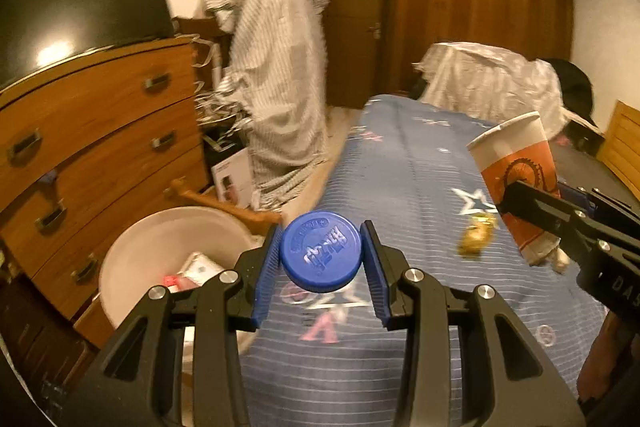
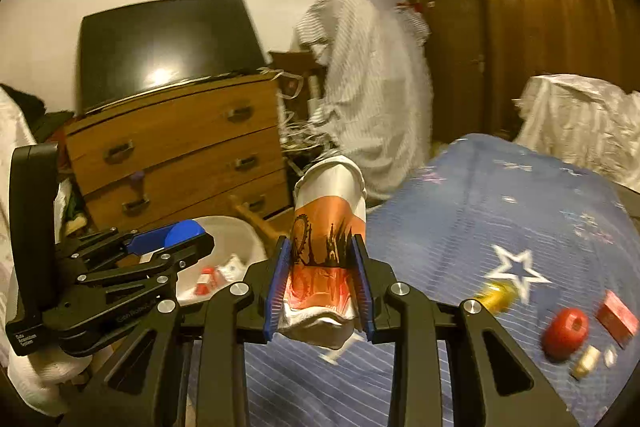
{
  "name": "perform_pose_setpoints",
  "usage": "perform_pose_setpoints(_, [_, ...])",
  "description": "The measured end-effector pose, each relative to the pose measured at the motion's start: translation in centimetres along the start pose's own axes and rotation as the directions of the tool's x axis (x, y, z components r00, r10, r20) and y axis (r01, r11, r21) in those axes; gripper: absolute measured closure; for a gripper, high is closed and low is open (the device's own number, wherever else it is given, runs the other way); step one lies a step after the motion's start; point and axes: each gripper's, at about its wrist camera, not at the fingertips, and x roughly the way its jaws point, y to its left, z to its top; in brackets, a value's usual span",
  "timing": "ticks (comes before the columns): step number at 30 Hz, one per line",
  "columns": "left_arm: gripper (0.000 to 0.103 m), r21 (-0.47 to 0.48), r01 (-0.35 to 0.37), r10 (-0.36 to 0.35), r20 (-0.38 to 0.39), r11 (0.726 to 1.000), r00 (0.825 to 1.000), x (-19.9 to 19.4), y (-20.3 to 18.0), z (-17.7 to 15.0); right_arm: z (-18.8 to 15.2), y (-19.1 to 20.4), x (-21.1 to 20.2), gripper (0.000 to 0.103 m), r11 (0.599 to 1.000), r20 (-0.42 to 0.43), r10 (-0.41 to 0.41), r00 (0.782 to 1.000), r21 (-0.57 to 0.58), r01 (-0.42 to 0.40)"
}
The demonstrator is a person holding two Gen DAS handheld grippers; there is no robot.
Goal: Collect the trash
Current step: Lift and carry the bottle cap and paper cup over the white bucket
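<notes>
My left gripper [image 1: 321,253] is shut on a blue bottle cap [image 1: 320,251], held above the left edge of the bed, right of a white bin [image 1: 160,239]. It also shows in the right wrist view [image 2: 176,237] over the bin [image 2: 240,227]. My right gripper [image 2: 320,267] is shut on an orange and white paper cup [image 2: 326,255], squeezed at its lower half, above the bed. The cup also shows in the left wrist view [image 1: 516,179]. The bin holds white and red scraps [image 2: 212,277]. On the bed lie a gold wrapper [image 1: 476,237], a red round object [image 2: 566,333] and a red box [image 2: 616,317].
The bed has a blue striped cover with stars [image 1: 400,167]. A wooden chest of drawers [image 1: 92,131] with a black TV [image 1: 80,11] stands left of the bin. A cloth-covered object [image 1: 272,75], a dark wardrobe [image 1: 480,11] and a covered heap [image 1: 492,83] stand farther back.
</notes>
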Motion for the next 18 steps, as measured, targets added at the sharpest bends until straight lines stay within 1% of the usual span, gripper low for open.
perform_pose_setpoints(6, [0.065, -0.057, -0.08, 0.078, -0.035, 0.995, 0.996, 0.5, 6.5, 0.3, 2.8, 5.2, 6.2, 0.071, 0.995, -0.077, 0.086, 0.993, -0.043, -0.09])
perform_pose_setpoints(9, [0.065, -0.083, -0.113, 0.108, -0.06, 0.99, 0.992, 1.0, 9.5, 0.2, 4.4, 6.7, 10.0, 0.071, 0.99, -0.126, 0.12, 0.985, -0.055, -0.128])
perform_pose_setpoints(12, [0.065, -0.114, -0.144, 0.133, -0.099, 0.983, 0.986, 2.0, 12.7, 0.3, 5.6, 9.0, 13.9, 0.071, 0.984, -0.188, 0.155, 0.97, -0.062, -0.17])
perform_pose_setpoints(14, [0.065, -0.126, -0.155, 0.141, -0.117, 0.98, 0.983, 2.8, 14.0, 0.4, 6.3, 10.2, 16.1, 0.071, 0.979, -0.227, 0.175, 0.958, -0.061, -0.194])
perform_pose_setpoints(16, [0.065, -0.134, -0.157, 0.137, -0.145, 0.978, 0.98, 3.6, 15.2, 0.4, 6.8, 11.4, 18.7, 0.071, 0.975, -0.279, 0.194, 0.94, -0.051, -0.216])
perform_pose_setpoints(17, [0.065, -0.132, -0.16, 0.139, -0.155, 0.978, 0.978, 3.9, 15.5, 0.4, 6.9, 11.8, 19.5, 0.071, 0.974, -0.294, 0.198, 0.935, -0.051, -0.222])
perform_pose_setpoints(18, [0.065, -0.13, -0.162, 0.14, -0.162, 0.978, 0.977, 4.2, 15.8, 0.4, 7.1, 12.5, 20.9, 0.071, 0.97, -0.329, 0.21, 0.921, -0.047, -0.238])
